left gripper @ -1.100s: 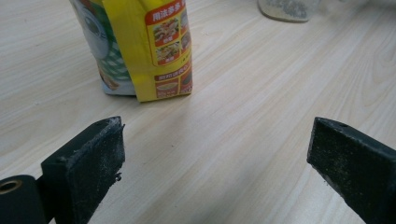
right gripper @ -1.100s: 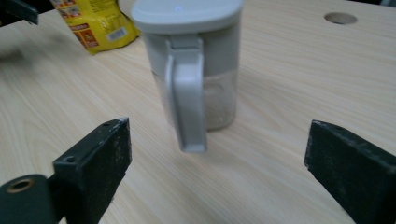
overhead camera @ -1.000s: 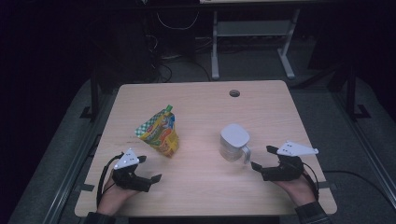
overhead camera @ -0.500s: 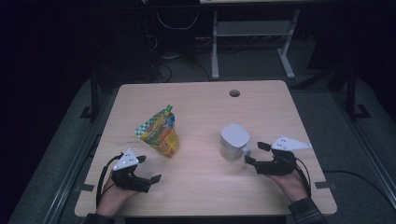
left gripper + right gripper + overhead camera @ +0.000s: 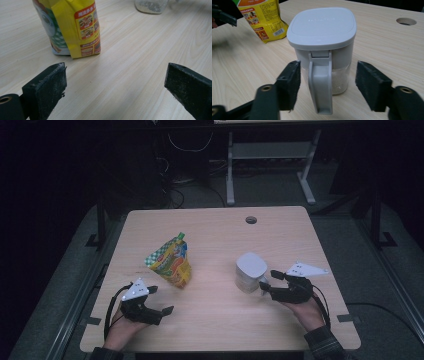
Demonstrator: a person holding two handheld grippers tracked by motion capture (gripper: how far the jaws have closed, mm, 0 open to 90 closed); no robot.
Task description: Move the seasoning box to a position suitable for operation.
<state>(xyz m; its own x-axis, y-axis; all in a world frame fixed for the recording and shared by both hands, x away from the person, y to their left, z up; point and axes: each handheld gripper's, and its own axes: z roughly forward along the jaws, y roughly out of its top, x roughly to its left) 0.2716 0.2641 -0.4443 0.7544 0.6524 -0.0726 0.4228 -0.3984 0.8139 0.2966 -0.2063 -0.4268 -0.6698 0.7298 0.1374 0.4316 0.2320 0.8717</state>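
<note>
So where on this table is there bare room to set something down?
The far strip around the cable hole is bare, as is the gap between pouch and jar. It is crowded by the jar's handle, between the right tongs.

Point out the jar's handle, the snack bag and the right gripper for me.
jar handle [image 5: 320,82], right gripper view, middle of the grey handle.
snack bag [image 5: 172,265], high view, yellow front.
right gripper [image 5: 328,85], right gripper view, between its jaws.

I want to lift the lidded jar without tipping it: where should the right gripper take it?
Judging by its pose, take the jar by its handle, which faces the right gripper and already stands between its just-closing fingers. Come level from the person's side; the handle is narrow and upright.
</note>
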